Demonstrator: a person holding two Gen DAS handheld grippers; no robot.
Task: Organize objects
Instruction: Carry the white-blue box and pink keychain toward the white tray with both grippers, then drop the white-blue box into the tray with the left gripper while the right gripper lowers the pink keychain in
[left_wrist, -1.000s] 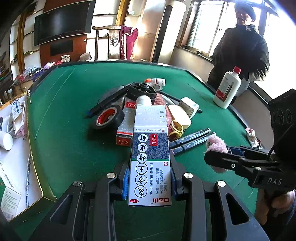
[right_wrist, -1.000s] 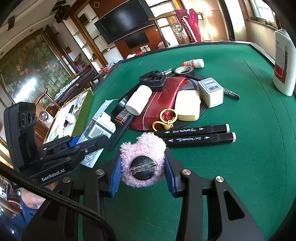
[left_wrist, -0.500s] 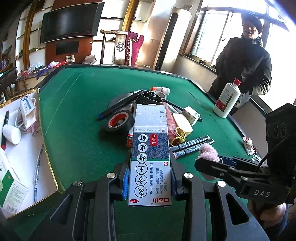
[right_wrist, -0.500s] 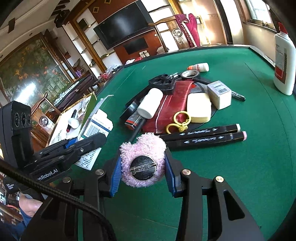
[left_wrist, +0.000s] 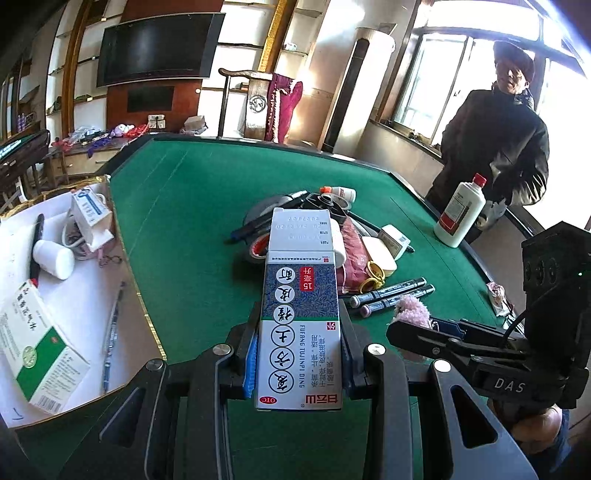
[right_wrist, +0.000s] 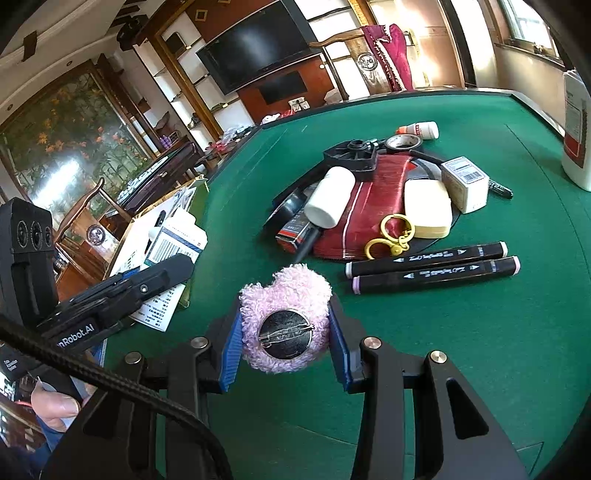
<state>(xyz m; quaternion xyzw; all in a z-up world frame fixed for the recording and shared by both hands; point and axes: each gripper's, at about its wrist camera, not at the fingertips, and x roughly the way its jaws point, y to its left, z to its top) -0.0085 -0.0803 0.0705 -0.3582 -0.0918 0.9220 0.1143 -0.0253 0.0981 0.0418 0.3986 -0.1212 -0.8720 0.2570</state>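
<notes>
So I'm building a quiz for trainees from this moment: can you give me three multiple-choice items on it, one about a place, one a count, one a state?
1. Where do the black marker pens lie?
A. On the green table, side by side
B. In the white tray
C. In the left gripper

2. How many black marker pens lie there?
A. One
B. Two
C. Four

3. What does the right gripper hold?
A. Nothing, it is open
B. A white bottle
C. A pink fluffy brooch

Answers:
1. A: both pens rest on the felt, just in front of the pile.
2. B: two parallel barrels show in both views.
3. C: the blue pads press the brooch from both sides, its metal pin back facing the camera. The left gripper likewise clamps a medicine box.
</notes>
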